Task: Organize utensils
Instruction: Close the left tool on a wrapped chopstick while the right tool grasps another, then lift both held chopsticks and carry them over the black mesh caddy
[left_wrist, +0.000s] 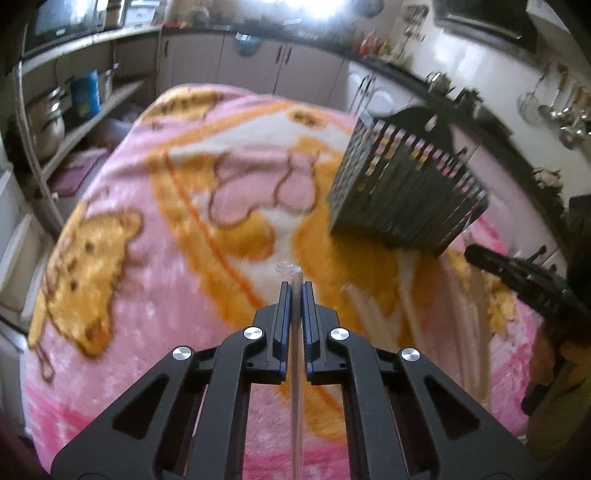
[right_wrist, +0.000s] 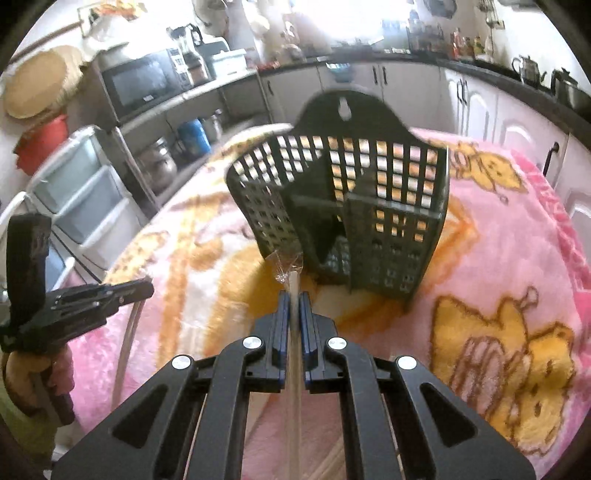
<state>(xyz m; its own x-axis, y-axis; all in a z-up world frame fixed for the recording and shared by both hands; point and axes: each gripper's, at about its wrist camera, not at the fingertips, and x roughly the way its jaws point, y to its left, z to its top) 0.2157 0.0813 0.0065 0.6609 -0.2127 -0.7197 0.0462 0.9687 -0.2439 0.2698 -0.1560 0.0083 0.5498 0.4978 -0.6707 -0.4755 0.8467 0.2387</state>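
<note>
My left tool is clamped tight on a thin, clear plastic utensil; its shaft runs back between the blue pads toward the camera, and a crinkled bit of clear wrapper sticks out past the tips. My right tool is pinched the same way on a second clear utensil, with its own scrap of wrapper showing just beyond the pads. What kind of utensils these are I cannot tell.

The dark slotted holder stands on the surface, which is draped in a pink and orange blanket. From the right wrist view it sits straight ahead and just past my right tool's tips, with its open compartments facing me and a tall back panel with a hanging hole at the far side. From the left wrist view the holder lies far and to the right, and my right tool reaches in from the right edge, between me and it. In the right wrist view my left tool shows at the left edge.

Around the surface: open shelves on the left carry a microwave, steel pots and a blue container. Pale drawers stand near the left. Cabinets line the far side and right, with kettles on the counter top.
</note>
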